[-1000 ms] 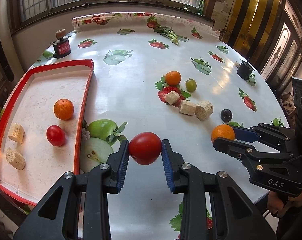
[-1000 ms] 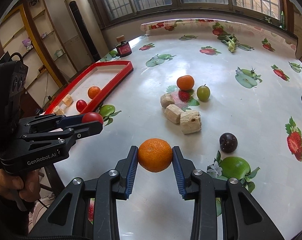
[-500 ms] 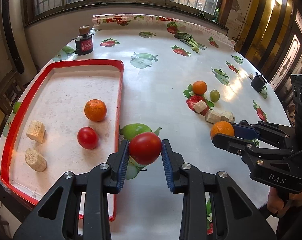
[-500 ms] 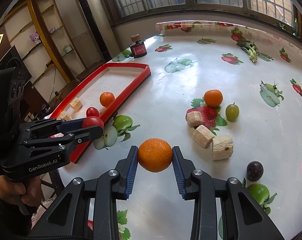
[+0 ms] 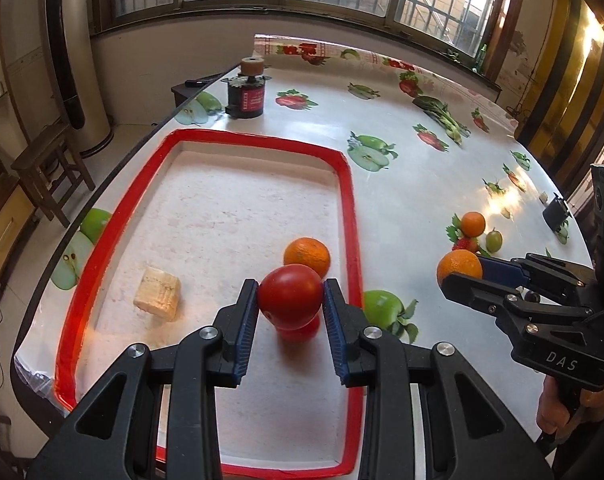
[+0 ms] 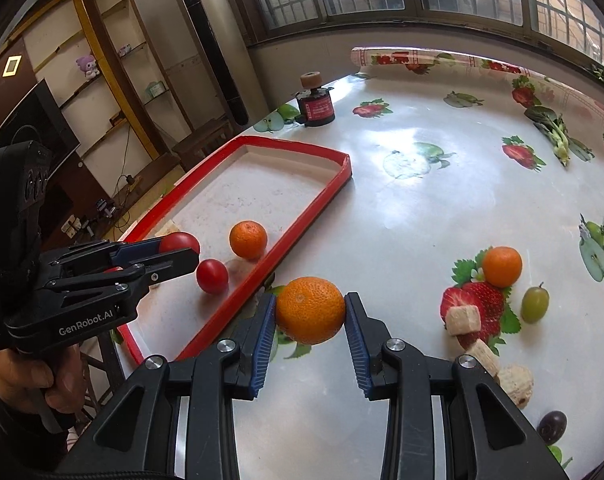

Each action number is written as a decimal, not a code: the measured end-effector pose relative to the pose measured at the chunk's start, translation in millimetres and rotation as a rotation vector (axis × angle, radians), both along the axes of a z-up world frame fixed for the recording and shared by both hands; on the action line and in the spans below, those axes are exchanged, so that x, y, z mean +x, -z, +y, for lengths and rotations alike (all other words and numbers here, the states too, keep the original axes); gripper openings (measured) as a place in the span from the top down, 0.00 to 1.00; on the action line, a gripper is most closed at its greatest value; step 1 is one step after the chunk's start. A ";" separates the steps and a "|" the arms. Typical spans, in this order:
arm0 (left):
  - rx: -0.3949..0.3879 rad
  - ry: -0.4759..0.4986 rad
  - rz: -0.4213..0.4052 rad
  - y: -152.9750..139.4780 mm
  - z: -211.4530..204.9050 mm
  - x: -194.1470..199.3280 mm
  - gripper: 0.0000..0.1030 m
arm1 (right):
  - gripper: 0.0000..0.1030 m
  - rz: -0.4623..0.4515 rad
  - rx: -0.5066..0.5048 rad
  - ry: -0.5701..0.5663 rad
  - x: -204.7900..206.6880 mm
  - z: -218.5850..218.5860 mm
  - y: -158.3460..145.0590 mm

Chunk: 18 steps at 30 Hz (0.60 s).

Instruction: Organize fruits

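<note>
My left gripper [image 5: 290,300] is shut on a red tomato [image 5: 290,294] and hangs over the red-rimmed tray [image 5: 352,216]. In the tray lie an orange [image 5: 307,256], a second tomato [image 6: 212,276] right below the held one, and a pale chunk [image 5: 158,292]. My right gripper [image 6: 311,312] is shut on an orange [image 6: 311,310] just outside the tray's right rim [image 6: 302,220]. The left gripper [image 6: 178,248] shows at the left of the right wrist view. Another orange [image 6: 502,266], a green grape [image 6: 535,304], pale chunks [image 6: 464,320] and a dark plum [image 6: 552,426] lie loose on the table.
A black jar with a red label [image 5: 246,96] stands beyond the tray's far end. A leafy green vegetable [image 6: 554,132] lies at the far right and a small black object [image 5: 556,212] near the right edge. The tray sits close to the table's left edge.
Both grippers have moved left with their fruit. The tomato now hangs over the tray instead of the bare table, and the orange has come up to the tray's right rim.
</note>
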<state>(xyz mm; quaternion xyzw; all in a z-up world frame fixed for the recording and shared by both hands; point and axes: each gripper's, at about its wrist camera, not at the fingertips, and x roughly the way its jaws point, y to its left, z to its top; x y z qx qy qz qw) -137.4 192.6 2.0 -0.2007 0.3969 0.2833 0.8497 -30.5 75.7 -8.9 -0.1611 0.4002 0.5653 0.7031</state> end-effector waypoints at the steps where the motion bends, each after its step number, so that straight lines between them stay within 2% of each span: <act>1: -0.001 -0.009 -0.001 -0.5 5.6 -0.9 0.71 | 0.66 0.001 0.001 -0.006 -0.2 6.4 -0.2; 10: 0.001 -0.076 0.012 1.0 51.3 -3.3 0.71 | 0.66 0.017 0.002 -0.039 1.9 65.7 2.1; 18: -0.020 -0.113 0.050 16.7 80.2 7.4 0.71 | 0.66 0.017 -0.024 -0.049 8.8 116.0 14.9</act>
